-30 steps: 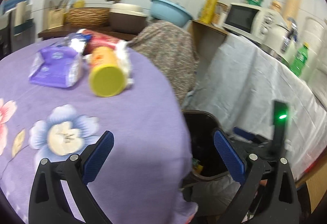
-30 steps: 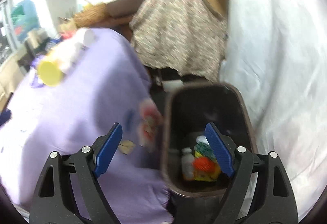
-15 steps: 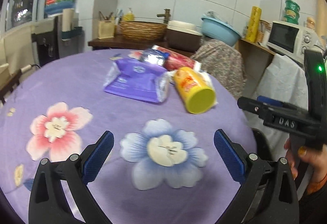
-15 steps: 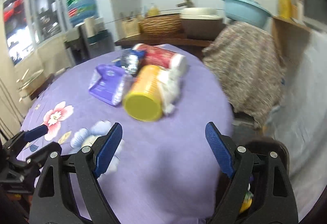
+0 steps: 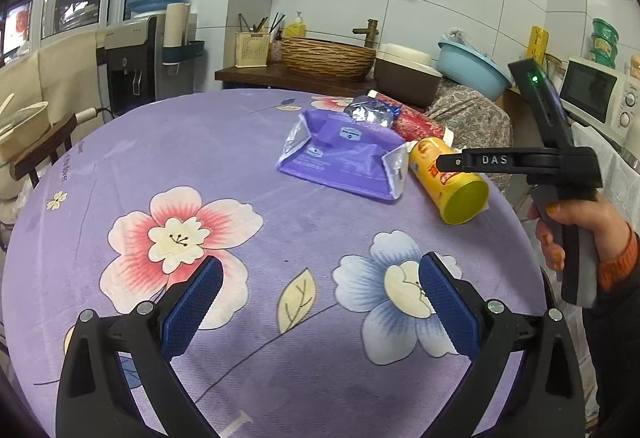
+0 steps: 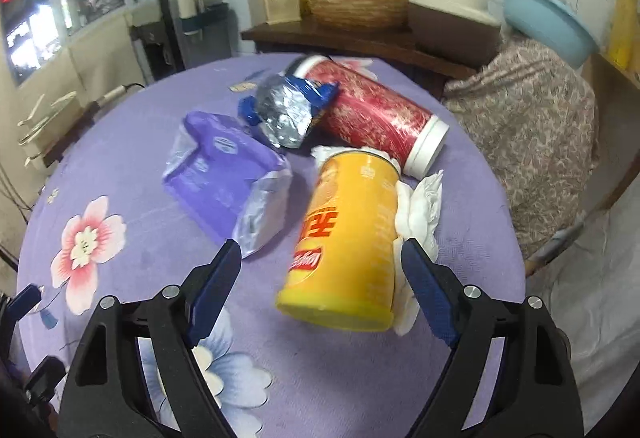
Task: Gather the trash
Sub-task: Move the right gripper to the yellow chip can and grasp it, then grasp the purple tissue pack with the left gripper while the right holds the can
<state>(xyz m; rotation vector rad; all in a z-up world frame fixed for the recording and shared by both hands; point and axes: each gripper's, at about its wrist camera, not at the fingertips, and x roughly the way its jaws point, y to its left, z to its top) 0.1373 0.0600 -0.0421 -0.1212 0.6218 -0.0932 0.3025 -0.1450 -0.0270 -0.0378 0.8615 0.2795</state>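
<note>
So there's a little pile of trash on the far-right part of the round table point(image 5: 168, 166) with the purple flowery cloth: a yellow chip can point(image 6: 348, 238) lying on its side, a red canister point(image 6: 376, 118) behind it, a purple plastic pack point(image 6: 224, 174), a crumpled silver-and-blue foil bag point(image 6: 286, 106) on top, and some white tissue point(image 6: 420, 206) tucked against the yellow can.

The right gripper point(image 6: 322, 288) is lined up on the yellow can with its jaws spread wide, one on each side of the can's near end, not touching it as far as I can tell (the lid end sits right between the blue pads). The left gripper point(image 5: 318, 304) is also spread wide with nothing in it, hanging over the flower print at the near side of the table, well apart from the pile.

My read: this is the reach-in step for the next piece of trash, and the can looks like the pick. Next move calls for easing forward so the pads straddle the can's body, then squeezing across its width. It's round and probably light, so it could roll or squirt out, and the tissue might get dragged along.
</note>
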